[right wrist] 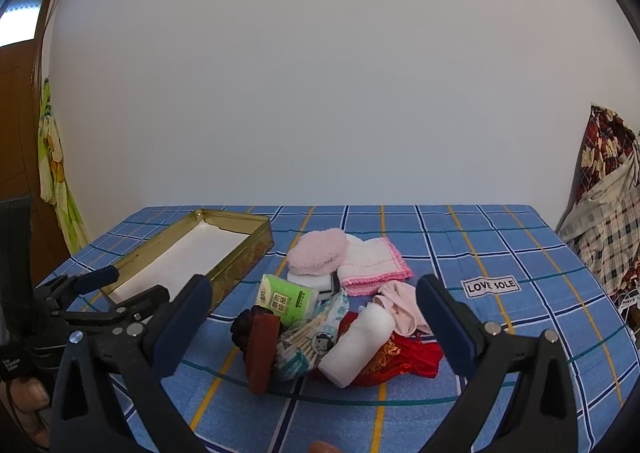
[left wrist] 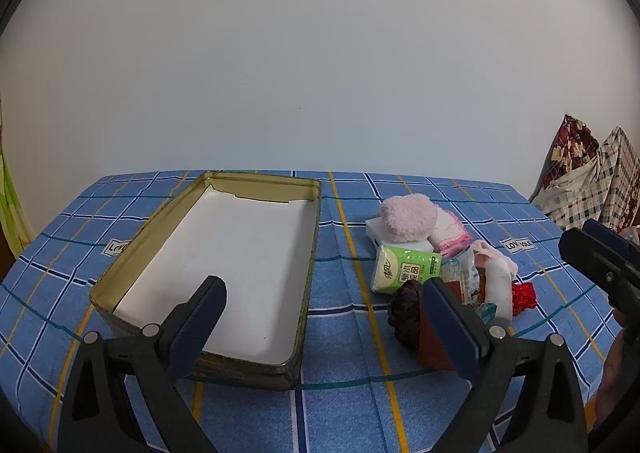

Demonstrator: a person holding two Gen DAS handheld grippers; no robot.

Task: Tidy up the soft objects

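Observation:
An open gold tin box (left wrist: 132, 253) with a white lining stands on the left of the table; it also shows in the right wrist view (right wrist: 240, 265). To its right lies a pile of soft things: a fluffy pink puff (right wrist: 318, 251), a pink-edged cloth (right wrist: 374, 263), a green tissue pack (right wrist: 286, 299), a white roll (right wrist: 358, 349), a red pouch (right wrist: 412, 359), a dark brown scrunchie (right wrist: 244, 327) and a brown pad (right wrist: 262, 349). My left gripper (left wrist: 324, 305) is open over the tin's near end. My right gripper (right wrist: 314, 317) is open just before the pile.
The table has a blue plaid cloth (right wrist: 500, 253) with a "LOVE SOLE" label (right wrist: 491, 286). A white wall stands behind. Patterned bags (left wrist: 592, 181) sit at the right edge. A green cloth (right wrist: 52, 173) hangs at the left.

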